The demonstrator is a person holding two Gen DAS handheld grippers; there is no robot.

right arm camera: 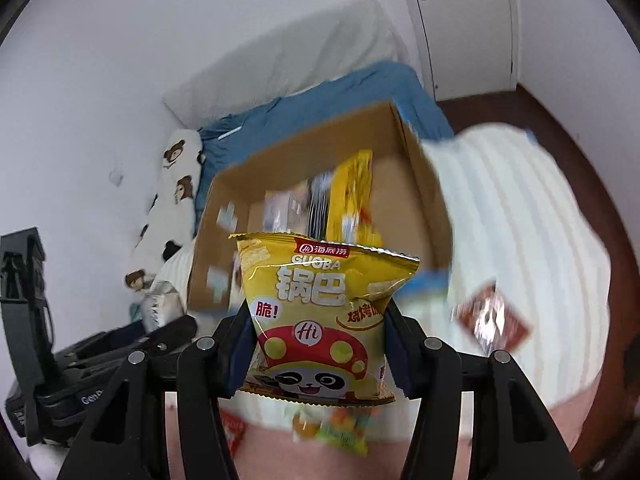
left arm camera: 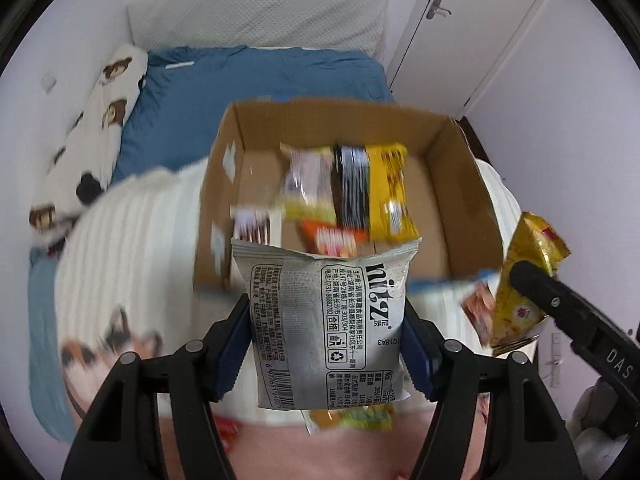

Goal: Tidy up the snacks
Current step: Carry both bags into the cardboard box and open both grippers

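Observation:
My left gripper (left arm camera: 326,320) is shut on a silver snack packet (left arm camera: 324,328) with black print, held in the air in front of an open cardboard box (left arm camera: 468,184). Several packets stand inside the box, among them a yellow one (left arm camera: 390,192). In the right wrist view my right gripper (right arm camera: 318,332) is shut on a yellow snack bag (right arm camera: 320,320) with a panda picture, also raised before the box (right arm camera: 420,184). The right gripper with its yellow bag (left arm camera: 524,276) shows at the right edge of the left wrist view. The left gripper body (right arm camera: 132,344) shows at the lower left of the right wrist view.
The box sits on a white ribbed blanket (right arm camera: 520,216) over a blue bed (left arm camera: 260,76). A brown packet (right arm camera: 494,320) lies on the blanket to the right. More loose packets (right arm camera: 340,428) lie below the grippers. A bear-print pillow (left arm camera: 96,128) lines the left wall; a door (left arm camera: 460,20) stands behind.

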